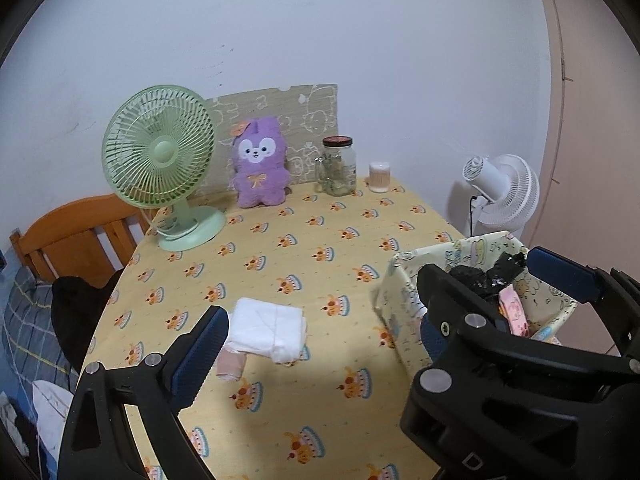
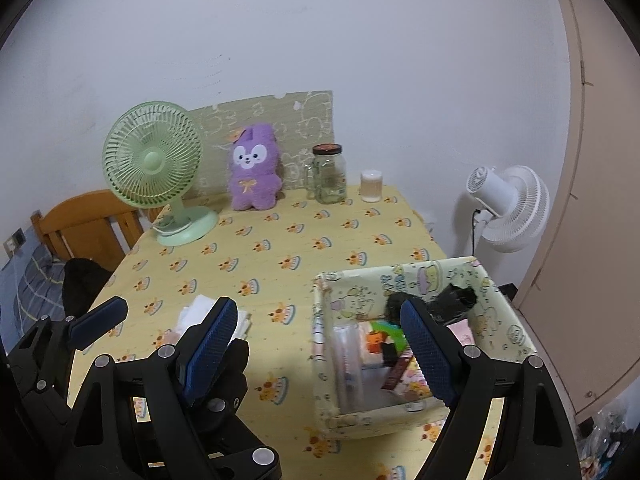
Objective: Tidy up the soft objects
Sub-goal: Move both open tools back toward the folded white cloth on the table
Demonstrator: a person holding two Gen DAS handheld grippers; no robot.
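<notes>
A folded white cloth (image 1: 270, 330) lies on the yellow tablecloth (image 1: 288, 264), with a small pink roll (image 1: 231, 367) beside it. A patterned fabric box (image 2: 404, 280) at the right holds a black bundle (image 2: 452, 300), a pink item and several small packs. A purple plush (image 2: 253, 172) sits at the back. My left gripper (image 1: 316, 340) is open and empty, its left finger just left of the white cloth. My right gripper (image 2: 320, 344) is open and empty above the box's near left side. The cloth (image 2: 200, 312) is partly hidden behind my right gripper's left finger.
A green desk fan (image 1: 160, 156) stands at the back left. A glass jar (image 1: 338, 166) and a small white cup (image 1: 379, 177) stand at the back. A white floor fan (image 2: 508, 204) is right of the table. A wooden bed headboard (image 1: 76, 236) is on the left.
</notes>
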